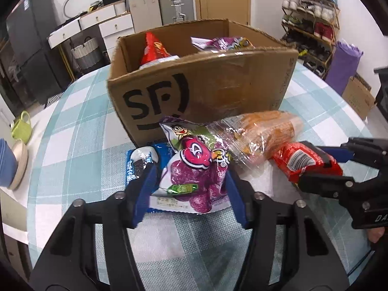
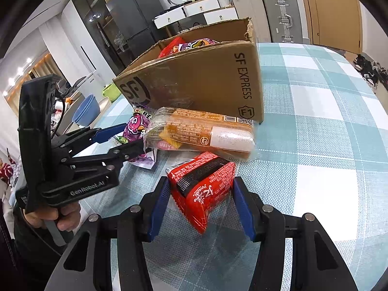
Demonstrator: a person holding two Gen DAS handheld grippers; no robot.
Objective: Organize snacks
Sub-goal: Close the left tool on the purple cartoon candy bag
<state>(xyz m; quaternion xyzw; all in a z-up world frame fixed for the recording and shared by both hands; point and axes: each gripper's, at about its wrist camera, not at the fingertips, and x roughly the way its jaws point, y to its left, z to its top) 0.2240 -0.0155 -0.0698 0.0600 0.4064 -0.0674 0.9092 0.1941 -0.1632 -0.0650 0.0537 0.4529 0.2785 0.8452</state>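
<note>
An open cardboard SF box (image 1: 208, 82) stands on the checked table and holds a red packet (image 1: 154, 48) and a purple packet (image 1: 225, 43). In front of it lie loose snacks. My left gripper (image 1: 190, 179) is shut on a purple-and-white candy bag (image 1: 191, 177). A blue packet (image 1: 138, 167) lies to its left, an orange bread pack (image 1: 262, 133) behind. My right gripper (image 2: 201, 198) is shut on a red packet (image 2: 203, 184), which also shows in the left wrist view (image 1: 303, 162). The box (image 2: 198, 82) and bread pack (image 2: 201, 133) show beyond it.
Blue bowls (image 1: 6, 162) and a green cup (image 1: 21, 128) sit off the table's left edge. Behind the box are white drawers (image 1: 106, 24), suitcases (image 1: 174, 4) and a shoe rack (image 1: 310, 19). The checked tablecloth (image 2: 327, 145) stretches to the right of the box.
</note>
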